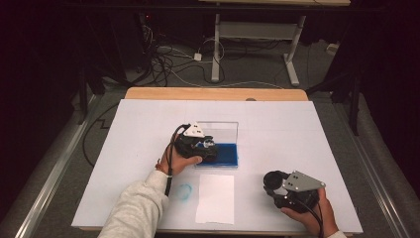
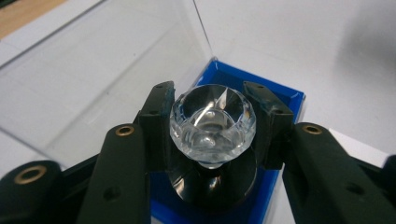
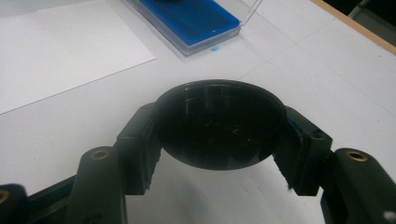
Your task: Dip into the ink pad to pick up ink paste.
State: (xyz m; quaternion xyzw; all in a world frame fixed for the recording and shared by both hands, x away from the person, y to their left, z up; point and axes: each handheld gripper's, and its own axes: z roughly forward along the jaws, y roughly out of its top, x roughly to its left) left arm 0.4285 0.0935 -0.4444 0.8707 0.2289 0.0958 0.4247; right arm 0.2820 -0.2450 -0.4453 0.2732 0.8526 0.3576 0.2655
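My left gripper point(image 1: 205, 146) point(image 2: 212, 100) is shut on the clear faceted knob point(image 2: 212, 119) of a round stamp, whose black base point(image 2: 219, 179) sits low over the blue ink pad point(image 1: 228, 154) point(image 2: 285, 95). The pad's clear lid point(image 1: 225, 130) point(image 2: 93, 70) stands open behind it. Whether the base touches the pad is hidden. My right gripper point(image 1: 275, 181) point(image 3: 219, 126) is shut on a round black cap point(image 3: 219, 130), held just above the white surface near the front right. The ink pad point(image 3: 196, 18) lies beyond that cap.
A white paper sheet point(image 1: 215, 198) point(image 3: 60, 51) lies at the front centre, with a faint blue ring mark point(image 1: 183, 191) on the white board point(image 1: 297, 129) to its left. The wooden table edge point(image 1: 213, 93) runs along the back; desk legs and cables lie on the floor beyond.
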